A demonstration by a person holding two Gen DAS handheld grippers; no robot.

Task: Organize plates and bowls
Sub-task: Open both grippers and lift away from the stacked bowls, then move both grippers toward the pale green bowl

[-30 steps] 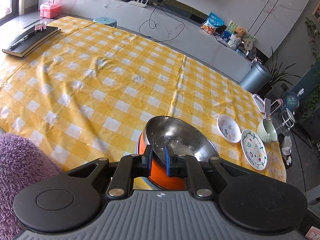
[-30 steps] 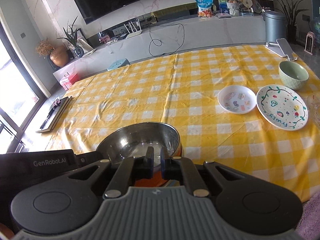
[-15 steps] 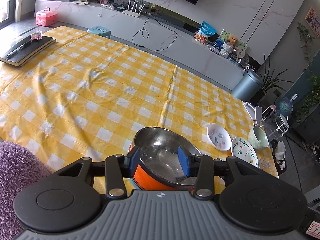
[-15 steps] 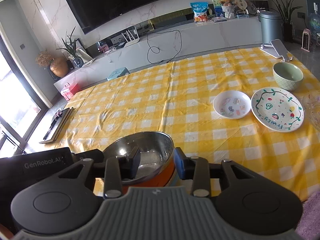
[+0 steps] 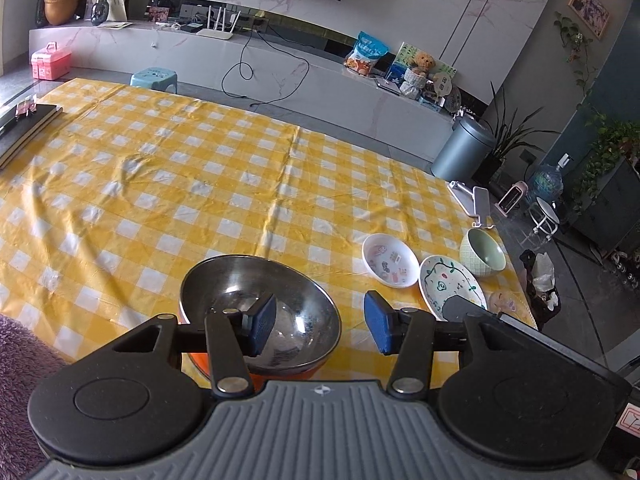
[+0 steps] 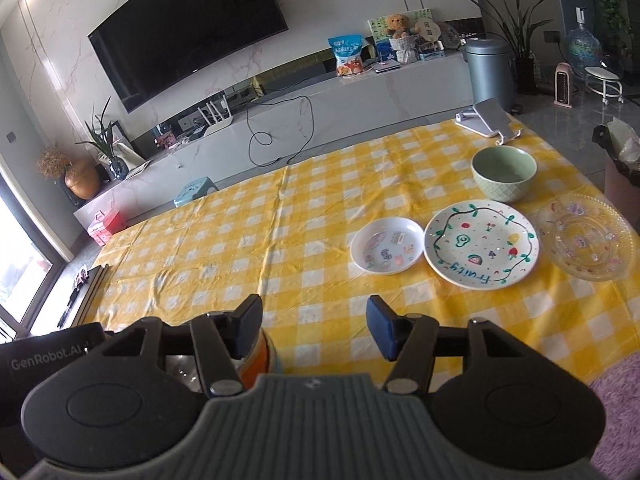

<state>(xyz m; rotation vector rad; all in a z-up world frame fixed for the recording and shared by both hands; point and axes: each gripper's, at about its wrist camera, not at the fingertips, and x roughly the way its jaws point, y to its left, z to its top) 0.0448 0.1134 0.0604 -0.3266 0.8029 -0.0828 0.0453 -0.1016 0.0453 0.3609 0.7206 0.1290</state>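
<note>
A steel bowl (image 5: pixel 256 296) sits nested in an orange bowl (image 5: pixel 200 360) at the near edge of the yellow checked table (image 5: pixel 200 184). My left gripper (image 5: pixel 320 330) is open and empty just above it. My right gripper (image 6: pixel 314 328) is open and empty, to the right of the bowls, whose orange side (image 6: pixel 262 360) shows behind its left finger. Further right lie a small white plate (image 6: pixel 386 249), a "Fruity" plate (image 6: pixel 482 243), a green bowl (image 6: pixel 503 173) and a clear glass plate (image 6: pixel 586 237).
A phone stand (image 6: pixel 486 117) sits at the far right corner of the table. Black notebooks (image 5: pixel 24 124) lie at the far left edge. A purple fluffy rug (image 5: pixel 20 360) shows below the near edge. A grey bin (image 5: pixel 462 152) stands beyond the table.
Both grippers opened and let go of the steel bowl's rim, then drew back and up. The right gripper swung right toward the plates.
</note>
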